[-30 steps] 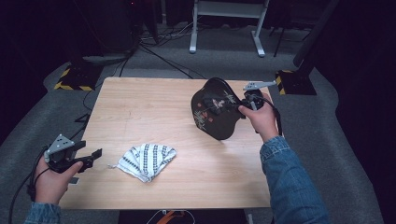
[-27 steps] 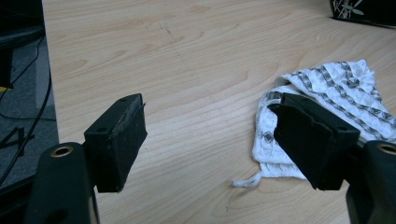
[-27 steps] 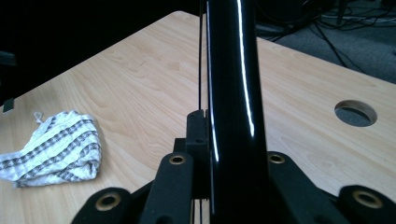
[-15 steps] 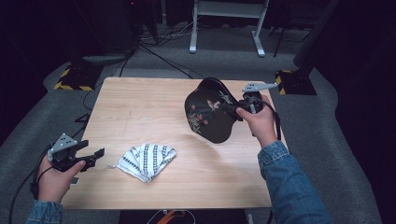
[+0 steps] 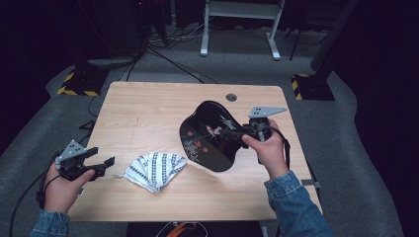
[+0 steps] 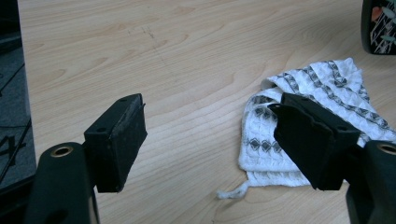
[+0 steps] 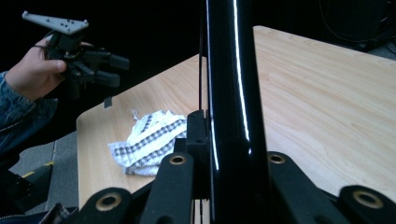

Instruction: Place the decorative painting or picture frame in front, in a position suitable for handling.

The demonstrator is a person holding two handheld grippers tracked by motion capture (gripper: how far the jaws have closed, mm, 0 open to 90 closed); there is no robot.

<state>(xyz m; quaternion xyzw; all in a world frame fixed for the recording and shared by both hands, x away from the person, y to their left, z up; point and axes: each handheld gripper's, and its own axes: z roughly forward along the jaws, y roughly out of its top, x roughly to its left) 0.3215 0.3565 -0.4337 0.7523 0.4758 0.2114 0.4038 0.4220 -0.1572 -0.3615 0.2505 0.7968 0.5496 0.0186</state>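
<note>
So the right tongs [image 5: 232, 134] are clamped tight on the rim of a black lacquer tray [image 5: 210, 140], the one with painted birds and flowers on its inner face. In the right gripper view the tray's glossy edge [image 7: 229, 93] runs straight up between the jaws, pinched from both sides, so that's a solid grip. The tray is up off the worktop [image 5: 148, 108], tilted steeply with the painted face turned toward the cloth side, and it hangs just right of the cloth, not touching it.

The left tongs [image 5: 101, 163] are wide open with nothing in them. They sit just left of the cloth [image 5: 155, 169], low over the worktop's near-left corner. In the left gripper view the white patterned cloth [image 6: 322, 107] lies partly behind the right-hand jaw, crumpled, flat on the wood, untouched as far as I can tell.

My read on progress: looks like a wipe-the-tray job. The pick-up of the tray is done and it's presented at an angle. What's left is basically everything else: grab the cloth, bring it to the tray, do the wiping, then set both back down. Early days, I'd say.
</note>
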